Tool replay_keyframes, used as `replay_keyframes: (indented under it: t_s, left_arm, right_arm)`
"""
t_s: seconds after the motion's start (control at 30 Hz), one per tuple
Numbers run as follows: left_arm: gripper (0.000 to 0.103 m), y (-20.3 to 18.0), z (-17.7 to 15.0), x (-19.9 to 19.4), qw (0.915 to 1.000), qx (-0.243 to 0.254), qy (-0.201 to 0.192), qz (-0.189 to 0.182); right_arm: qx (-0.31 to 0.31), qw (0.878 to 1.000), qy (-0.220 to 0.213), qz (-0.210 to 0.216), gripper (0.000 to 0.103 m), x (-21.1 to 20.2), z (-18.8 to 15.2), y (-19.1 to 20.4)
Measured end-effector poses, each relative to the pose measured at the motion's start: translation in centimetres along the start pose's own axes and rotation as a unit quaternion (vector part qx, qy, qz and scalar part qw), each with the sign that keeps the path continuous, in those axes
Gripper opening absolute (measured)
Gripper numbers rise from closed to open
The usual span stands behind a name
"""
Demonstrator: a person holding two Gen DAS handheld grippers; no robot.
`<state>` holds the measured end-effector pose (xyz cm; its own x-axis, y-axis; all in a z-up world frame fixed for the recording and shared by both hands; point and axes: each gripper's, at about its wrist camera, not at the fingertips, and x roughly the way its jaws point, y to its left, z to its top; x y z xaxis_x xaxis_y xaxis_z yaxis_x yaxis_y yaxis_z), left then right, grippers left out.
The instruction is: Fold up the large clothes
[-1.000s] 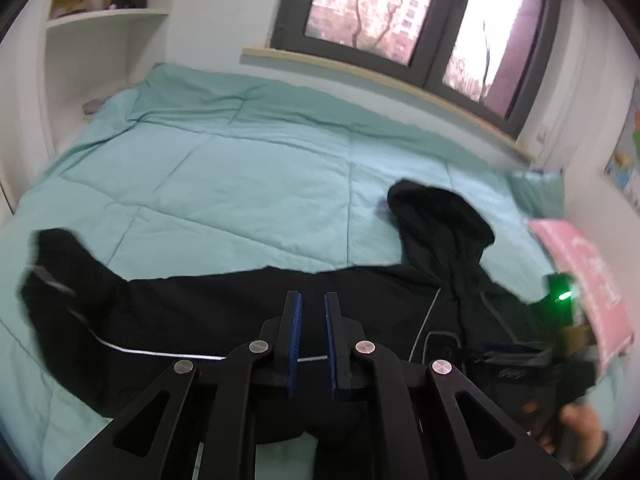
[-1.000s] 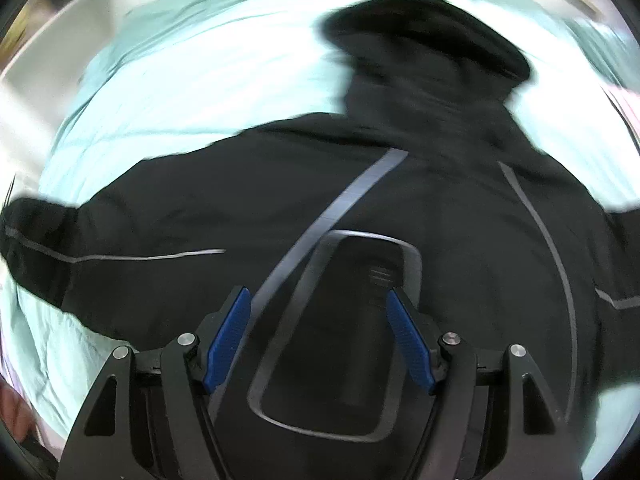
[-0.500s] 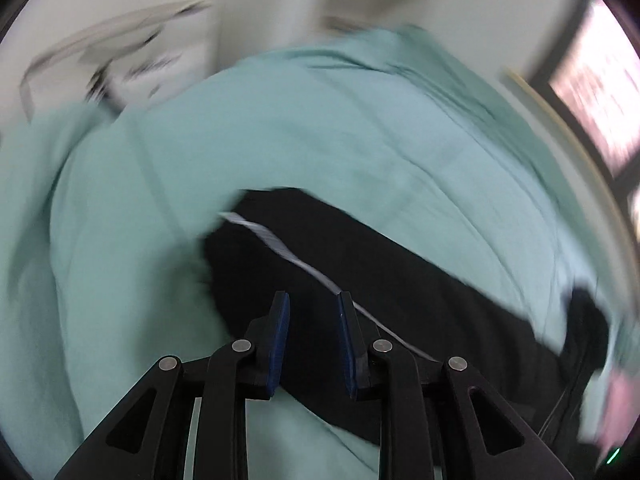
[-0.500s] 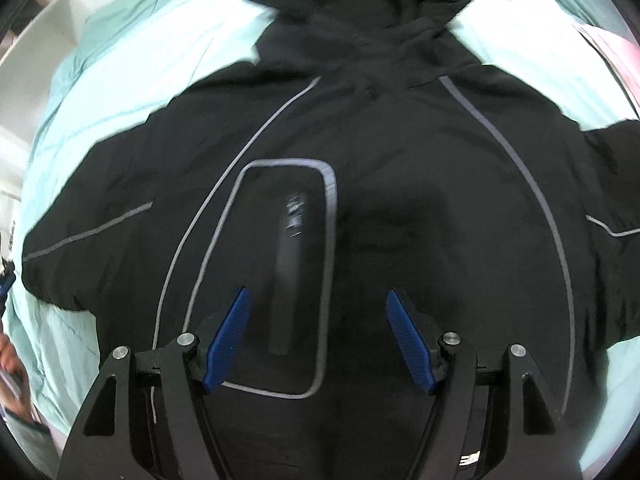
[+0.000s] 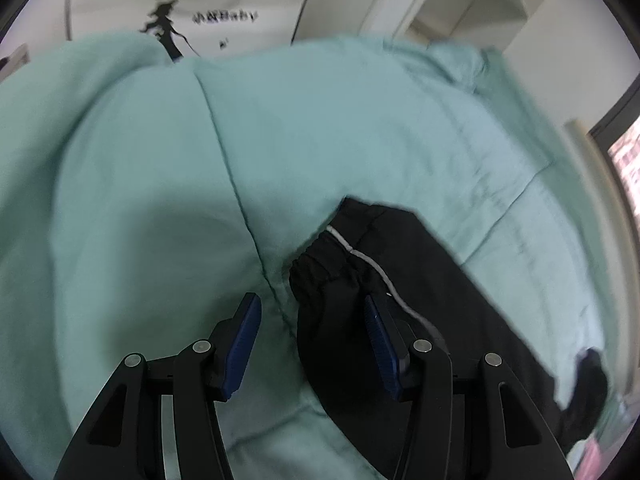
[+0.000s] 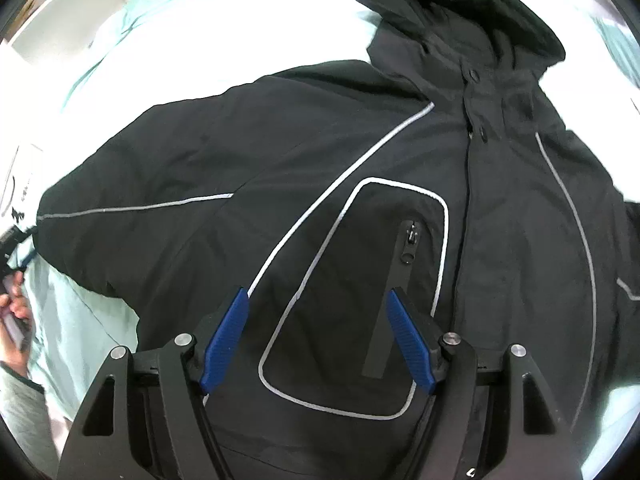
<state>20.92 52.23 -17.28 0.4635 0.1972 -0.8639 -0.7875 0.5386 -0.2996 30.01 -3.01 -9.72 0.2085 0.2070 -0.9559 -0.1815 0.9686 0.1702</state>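
Both fingers of left gripper [image 5: 312, 314] now wide around sleeve cuff [image 5: 324, 268].

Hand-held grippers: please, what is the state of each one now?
Left hand-held gripper: open, at black jacket's elastic sleeve cuff, holding nothing.
Right hand-held gripper: open, empty.

A bed covered by a pale green quilt [image 5: 360, 128] carries everything, its stitched seams running across the fabric in the left wrist view. A black hooded jacket [image 6: 360, 168] lies spread flat on the quilt, front side up, with its hood [image 6: 460, 12] toward 12 o'clock in the right wrist view. One sleeve stretches out toward 9 o'clock there, and its elastic cuff [image 5: 324, 264] rests on the quilt just beside a seam.
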Motion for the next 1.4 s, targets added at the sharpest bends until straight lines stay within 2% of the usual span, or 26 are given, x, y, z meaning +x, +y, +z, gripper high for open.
replay_keyframes:
  t_s: [0.07,0.17,0.2,0.23,0.33,0.43,0.53,0.6,0.63,0.7,0.77,0.83,0.9,1.03,1.07,1.17,1.2,1.33,1.4]
  left_arm:
    - [0.055,0.1,0.2,1.6,1.0,0.004,0.009,0.001]
    - [0.055,0.3,0.3,2.1,0.9995,0.014,-0.011,-0.028]
    - [0.052,0.2,0.2,2.0,0.9991,0.022,-0.014,-0.032]
    - [0.041,0.1,0.1,1.8,0.9987,0.027,-0.015,-0.041]
    - [0.041,0.1,0.0,0.3,0.9959,0.03,-0.022,-0.082]
    - [0.048,1.1,0.4,0.9,0.9923,-0.003,-0.003,-0.124]
    - [0.046,0.5,0.5,2.5,0.995,0.019,0.01,-0.097]
    - [0.03,-0.7,0.3,1.9,0.9957,0.054,-0.009,-0.074]
    - [0.021,-1.7,-0.1,1.0,0.995,0.081,-0.028,-0.051]
    - [0.017,-2.6,-0.8,-1.0,0.9918,0.106,-0.057,-0.043]
    - [0.016,-4.0,-1.7,-3.8,0.9853,0.142,-0.089,-0.031]
    - [0.016,-5.4,-2.7,-6.3,0.9787,0.17,-0.109,-0.035]
    - [0.016,-7.6,-4.0,-8.9,0.9702,0.199,-0.123,-0.063]
    - [0.016,-12.9,-7.5,-13.1,0.9469,0.27,-0.139,-0.106]
    - [0.016,-13.8,-8.2,-13.6,0.9428,0.28,-0.139,-0.115]
    - [0.015,-19.0,-12.3,-15.2,0.9206,0.335,-0.132,-0.152]
    - [0.015,-20.0,-13.3,-15.6,0.9157,0.345,-0.129,-0.162]
    - [0.015,-26.0,-19.7,-16.2,0.8858,0.4,-0.092,-0.216]
    - [0.015,-28.1,-23.0,-16.0,0.8759,0.414,-0.066,-0.239]
  right_arm:
    - [0.017,1.0,0.008,0.01,0.074,0.4,0.0,-0.9]
    - [0.027,0.999,0.014,0.01,0.074,0.5,-0.3,-1.6]
    - [0.028,0.999,0.015,0.009,0.074,0.5,-0.4,-1.8]
    - [0.028,0.999,0.016,0.008,0.074,0.6,-0.5,-1.9]
    - [0.029,0.999,0.02,0.011,0.074,0.9,-0.7,-2.0]
    - [0.025,0.999,0.023,0.012,0.074,1.1,-0.7,-1.8]
    - [0.018,0.999,0.025,0.013,0.074,1.7,-0.4,-1.1]
    - [0.016,0.999,0.025,0.013,0.074,1.7,-0.5,-0.8]
    - [0.016,0.999,0.026,0.014,0.074,1.6,-0.6,-0.6]
    - [0.014,0.999,0.026,0.015,0.074,1.5,-0.8,-0.6]
    - [0.013,0.999,0.025,0.015,0.074,1.3,-1.0,-0.6]
    - [0.017,0.999,0.022,0.018,0.074,1.0,-1.1,-0.7]
    - [0.02,0.999,0.019,0.021,0.074,0.7,-1.1,-1.0]
    - [0.028,0.999,0.007,0.026,0.074,-0.6,-1.6,-2.0]
    - [0.031,0.999,0.004,0.028,0.074,-1.0,-1.7,-2.3]
    - [0.039,0.999,-0.006,0.028,0.074,-2.4,-2.2,-3.4]
    - [0.042,0.999,-0.011,0.028,0.074,-2.9,-2.4,-3.9]
    - [0.058,0.998,-0.026,0.026,0.074,-4.6,-3.4,-6.0]
    - [0.07,0.997,-0.029,0.03,0.074,-5.2,-4.0,-7.3]
